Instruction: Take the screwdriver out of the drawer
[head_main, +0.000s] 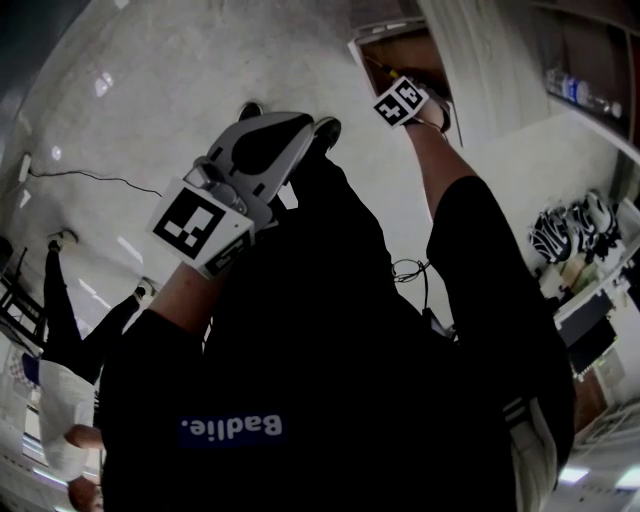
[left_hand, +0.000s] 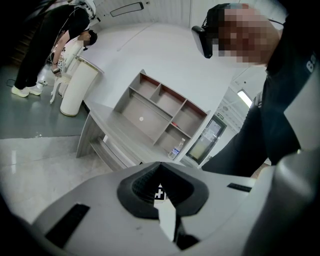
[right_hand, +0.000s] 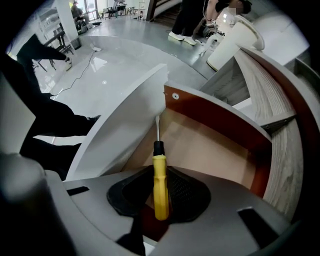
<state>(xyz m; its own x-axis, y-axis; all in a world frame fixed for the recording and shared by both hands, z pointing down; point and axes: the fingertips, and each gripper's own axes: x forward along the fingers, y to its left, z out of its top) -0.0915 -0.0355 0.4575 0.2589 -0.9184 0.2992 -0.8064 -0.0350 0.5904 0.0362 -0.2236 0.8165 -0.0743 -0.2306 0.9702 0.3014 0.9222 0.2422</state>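
right gripper (right_hand: 159, 169) is clenched on the screwdriver (right_hand: 160, 192), both pads pressed on the yellow handle, which runs straight up between them with its butt end toward the camera. black collar and thin metal shaft stick out past the jaw tips and point into the drawer (right_hand: 220, 111). the drawer is pulled open; red-brown wall ahead and to the right, tan floor below. the shaft tip sits just beside the edge of the white panel (right_hand: 125, 120) on the left, close to the corner where that panel meets the brown wall; cannot tell if it touches. bare tan floor shows to the right of the shaft, so the open room is on that side and back toward the camera. cannot tell if the screwdriver is lifted off the drawer floor. grey wood-grain desk edge (right_hand: 280, 145) curves round the drawer's right side. in the head view this gripper is reached out to the drawer at the top of the frame, arm stretched out. left gripper (left_hand: 160, 166) is closed with nothing in it, jaw tips meeting, held up in front of the person's dark shirt, well apart from the drawer. its view looks across shiny floor at a desk (left_hand: 107, 131) with a shelf unit (left_hand: 160, 107) on it, a bottle (left_hand: 175, 150) at the shelf's end, a white bin (left_hand: 77, 87) beside the desk, and another person (left_hand: 42, 45) bent over by the bin.
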